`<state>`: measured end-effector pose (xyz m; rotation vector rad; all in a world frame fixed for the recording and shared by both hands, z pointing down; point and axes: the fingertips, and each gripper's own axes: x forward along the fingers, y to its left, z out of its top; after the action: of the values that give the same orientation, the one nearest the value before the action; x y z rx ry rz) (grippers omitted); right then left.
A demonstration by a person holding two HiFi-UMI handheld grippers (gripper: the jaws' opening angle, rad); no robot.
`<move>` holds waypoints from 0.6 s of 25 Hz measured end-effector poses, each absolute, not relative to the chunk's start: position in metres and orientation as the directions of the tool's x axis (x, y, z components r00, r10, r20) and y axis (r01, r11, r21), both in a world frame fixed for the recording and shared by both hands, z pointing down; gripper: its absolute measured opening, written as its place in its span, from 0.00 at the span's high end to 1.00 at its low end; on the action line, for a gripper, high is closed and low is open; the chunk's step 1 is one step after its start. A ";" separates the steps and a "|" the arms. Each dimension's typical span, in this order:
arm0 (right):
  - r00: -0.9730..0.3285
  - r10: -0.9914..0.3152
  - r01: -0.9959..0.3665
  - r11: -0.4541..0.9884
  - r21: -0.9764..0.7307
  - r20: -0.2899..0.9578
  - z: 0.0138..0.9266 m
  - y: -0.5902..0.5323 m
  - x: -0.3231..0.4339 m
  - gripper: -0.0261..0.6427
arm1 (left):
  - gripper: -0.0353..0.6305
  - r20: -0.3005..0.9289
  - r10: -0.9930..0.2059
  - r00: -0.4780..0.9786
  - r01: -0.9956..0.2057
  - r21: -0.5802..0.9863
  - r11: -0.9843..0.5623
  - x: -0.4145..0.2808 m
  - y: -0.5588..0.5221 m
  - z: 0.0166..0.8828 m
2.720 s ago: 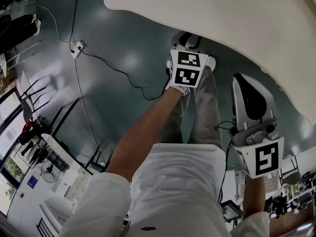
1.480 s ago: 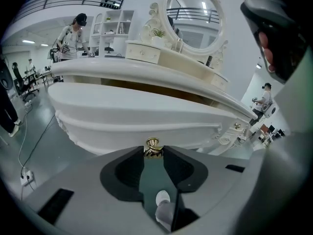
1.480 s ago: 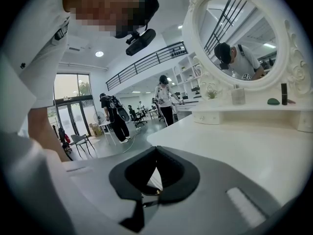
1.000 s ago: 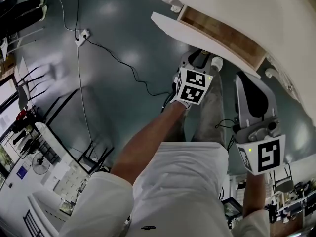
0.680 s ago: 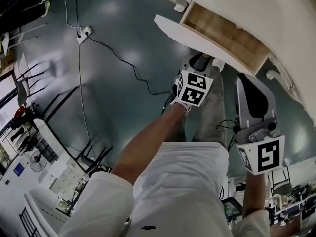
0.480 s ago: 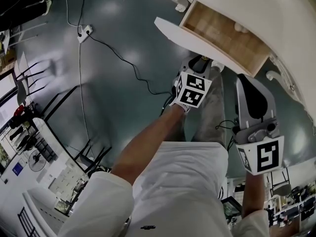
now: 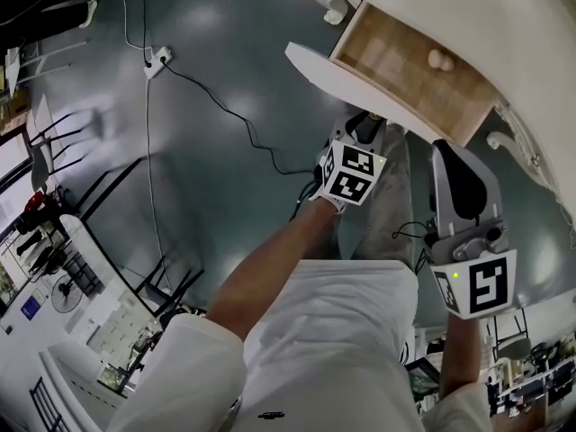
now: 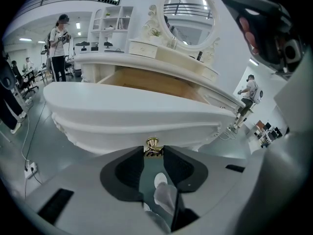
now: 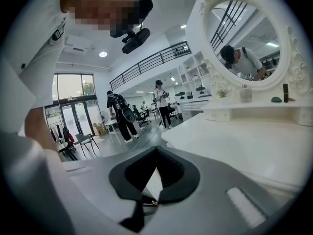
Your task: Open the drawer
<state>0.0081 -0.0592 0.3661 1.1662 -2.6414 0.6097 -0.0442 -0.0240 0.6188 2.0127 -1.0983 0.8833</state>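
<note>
Left claw [image 8: 153,148] pinches the knob [image 8: 152,142] at its tips, with the drawer [image 8: 132,114] front just ahead and well out of the counter [image 9: 244,141]. Right claw [image 9: 157,147] is pressed together and empty. A good pull probably runs straight back along the drawer's line, pinch square, so the knob cannot slip.
</note>
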 end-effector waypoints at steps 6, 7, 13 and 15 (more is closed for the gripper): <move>-0.672 -0.663 -0.741 0.604 -0.293 0.331 0.365 -0.057 0.001 0.94 | 0.75 0.806 -0.414 0.423 -0.874 0.242 -0.421 -0.049 -0.011 0.618; -0.672 -0.663 -0.741 0.604 -0.293 0.331 0.364 -0.056 -0.001 0.94 | 0.75 0.806 -0.413 0.424 -0.873 0.244 -0.421 -0.050 -0.009 0.618; -0.668 -0.666 -0.744 0.602 -0.292 0.330 0.361 -0.055 -0.005 0.94 | 0.75 0.806 -0.406 0.431 -0.869 0.250 -0.427 -0.054 0.000 0.616; -0.668 -0.668 -0.744 0.601 -0.292 0.329 0.362 -0.053 -0.006 0.94 | 0.76 0.805 -0.404 0.435 -0.866 0.250 -0.433 -0.053 0.002 0.617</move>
<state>-0.0064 -0.0533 0.3617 1.1777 -2.6408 0.6103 -0.0534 0.0025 0.6173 2.0182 -1.0652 0.8828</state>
